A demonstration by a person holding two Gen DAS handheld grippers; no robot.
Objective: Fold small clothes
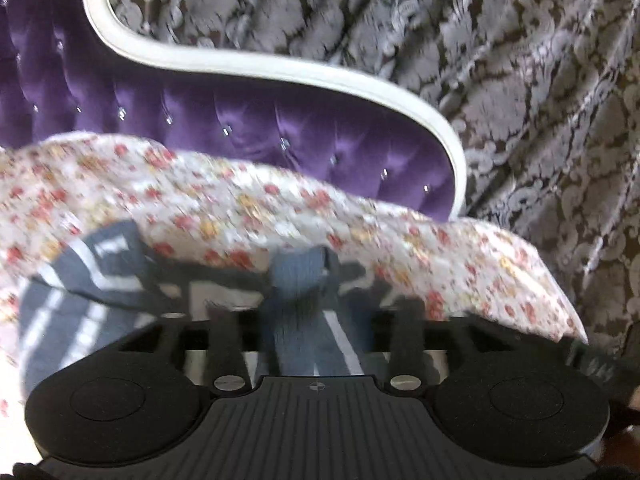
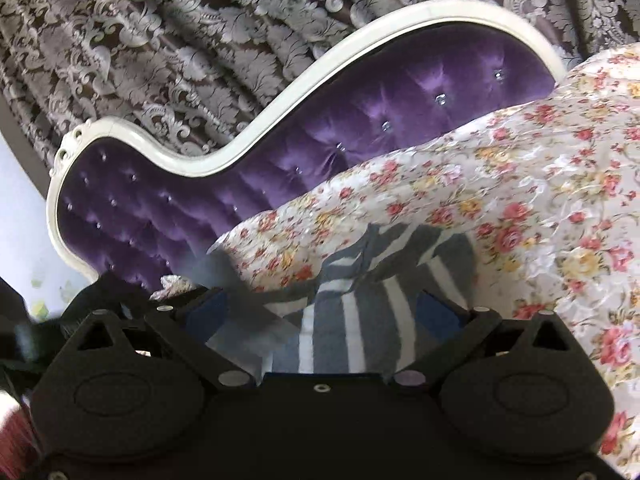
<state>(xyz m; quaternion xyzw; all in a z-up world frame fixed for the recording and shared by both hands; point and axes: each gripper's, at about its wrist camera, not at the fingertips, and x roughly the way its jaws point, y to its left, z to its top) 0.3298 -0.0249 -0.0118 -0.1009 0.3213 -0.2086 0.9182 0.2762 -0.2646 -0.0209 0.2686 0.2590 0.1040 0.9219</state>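
Folding striped garment (image 2: 352, 320) on floral bedspread (image 2: 540, 184): left gripper (image 1: 312, 312) released, cloth between fingers; right gripper (image 2: 332, 312) spread, empty. Next: regrasp edge.

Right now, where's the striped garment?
The grey-and-white striped garment lies on the floral bedspread, directly ahead of both grippers in both wrist views, below the purple tufted headboard.

Right gripper (image 2: 342, 312) spread over striped garment (image 2: 352, 320); floral bedspread (image 2: 540, 200) beneath; purple headboard (image 2: 360, 128) behind.

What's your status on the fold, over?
Both open: left claw, right claw. Grey-and-white striped knit garment ungripped on floral bedsheet. Nothing in the way.
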